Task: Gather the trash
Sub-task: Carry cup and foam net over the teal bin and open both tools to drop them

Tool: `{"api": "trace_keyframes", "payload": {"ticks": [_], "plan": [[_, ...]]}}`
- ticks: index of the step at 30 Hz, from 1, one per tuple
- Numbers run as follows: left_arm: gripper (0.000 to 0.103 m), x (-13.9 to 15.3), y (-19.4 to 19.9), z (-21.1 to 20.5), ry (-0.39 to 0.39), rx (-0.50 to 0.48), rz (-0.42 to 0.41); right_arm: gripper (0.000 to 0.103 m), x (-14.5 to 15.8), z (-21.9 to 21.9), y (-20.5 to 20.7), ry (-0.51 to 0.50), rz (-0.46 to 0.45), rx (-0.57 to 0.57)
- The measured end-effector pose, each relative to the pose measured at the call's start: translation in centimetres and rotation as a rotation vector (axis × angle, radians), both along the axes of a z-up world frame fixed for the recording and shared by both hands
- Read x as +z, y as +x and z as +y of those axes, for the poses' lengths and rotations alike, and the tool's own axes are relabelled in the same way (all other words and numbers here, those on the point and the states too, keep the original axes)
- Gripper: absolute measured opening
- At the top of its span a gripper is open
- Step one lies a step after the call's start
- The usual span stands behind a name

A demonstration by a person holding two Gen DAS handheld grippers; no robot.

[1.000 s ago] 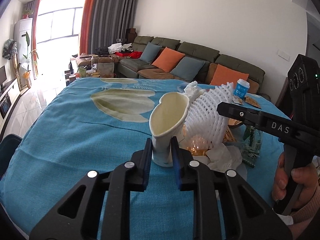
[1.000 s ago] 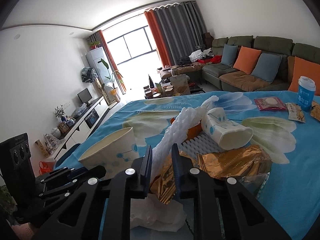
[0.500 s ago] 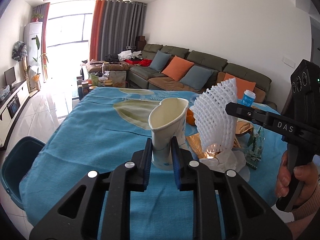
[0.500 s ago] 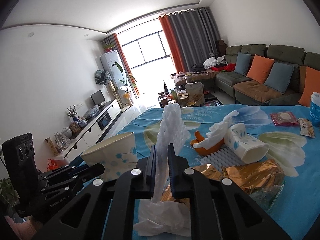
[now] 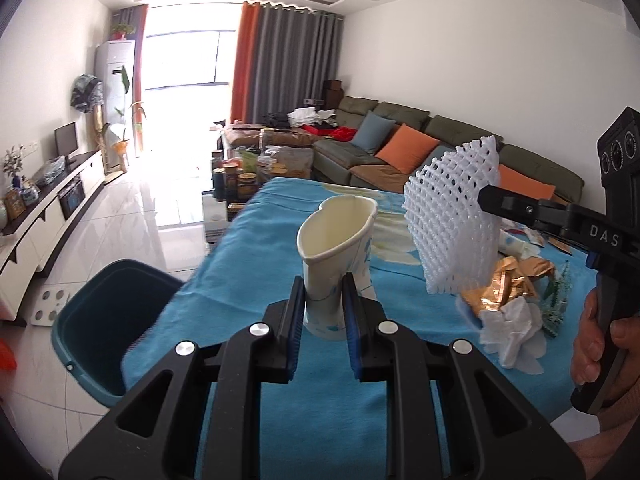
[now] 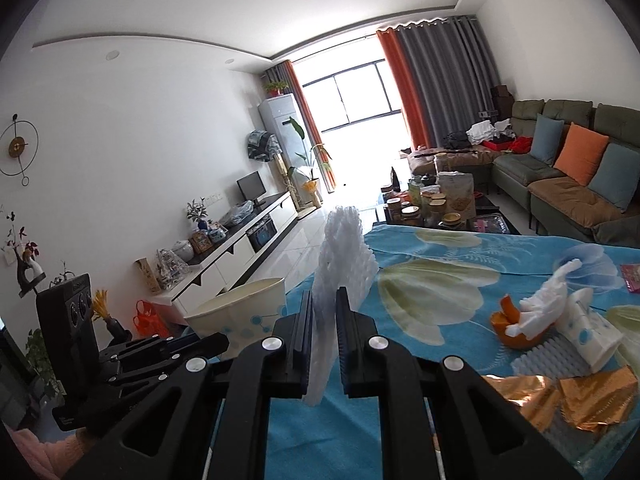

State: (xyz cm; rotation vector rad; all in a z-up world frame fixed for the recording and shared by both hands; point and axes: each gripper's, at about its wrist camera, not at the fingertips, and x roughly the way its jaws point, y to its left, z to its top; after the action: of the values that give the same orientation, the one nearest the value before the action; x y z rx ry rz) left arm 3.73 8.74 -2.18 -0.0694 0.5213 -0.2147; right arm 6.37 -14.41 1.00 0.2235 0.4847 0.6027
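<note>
My left gripper [image 5: 323,292] is shut on a crushed white paper cup [image 5: 336,232] and holds it upright above the blue tablecloth [image 5: 256,256]. My right gripper [image 6: 324,300] is shut on a white foam fruit net [image 6: 344,248]. That net [image 5: 452,220] hangs in the air just right of the cup. From the right wrist, the cup [image 6: 240,312] and the left gripper [image 6: 188,350] sit low at the left. A teal bin [image 5: 80,352] stands on the floor off the table's left corner, below and left of the cup.
More trash lies on the cloth: gold foil wrappers [image 6: 592,396], a crumpled tissue [image 5: 512,328], a flattened paper cup [image 6: 592,332], orange peel [image 6: 508,320]. A sofa [image 6: 560,196] and a cluttered coffee table [image 6: 436,204] stand beyond. A hand [image 5: 596,344] grips the right tool.
Both grippers have swung left and risen. The foam net came up off the trash pile, pinched tighter. The teal bin has come fully into the left wrist view.
</note>
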Motion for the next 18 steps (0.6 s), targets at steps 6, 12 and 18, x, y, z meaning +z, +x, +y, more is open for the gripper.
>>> {"api": "trace_keyframes", "payload": {"ticks": [6, 12, 18], "plan": [[0.019, 0.3, -0.3, 4.4, 0.002, 0.110, -0.008, 0.010, 0.4, 4.0, 1.3, 0.019, 0.011, 0.100], [0.019, 0.2, -0.6, 8.9, 0.023, 0.229, 0.000, 0.010, 0.6, 8.6, 3.1, 0.034, 0.024, 0.208], [0.019, -0.4, 0.4, 13.3, 0.031, 0.325, 0.037, 0.010, -0.1, 13.1, 5.4, 0.056, 0.069, 0.293]]}}
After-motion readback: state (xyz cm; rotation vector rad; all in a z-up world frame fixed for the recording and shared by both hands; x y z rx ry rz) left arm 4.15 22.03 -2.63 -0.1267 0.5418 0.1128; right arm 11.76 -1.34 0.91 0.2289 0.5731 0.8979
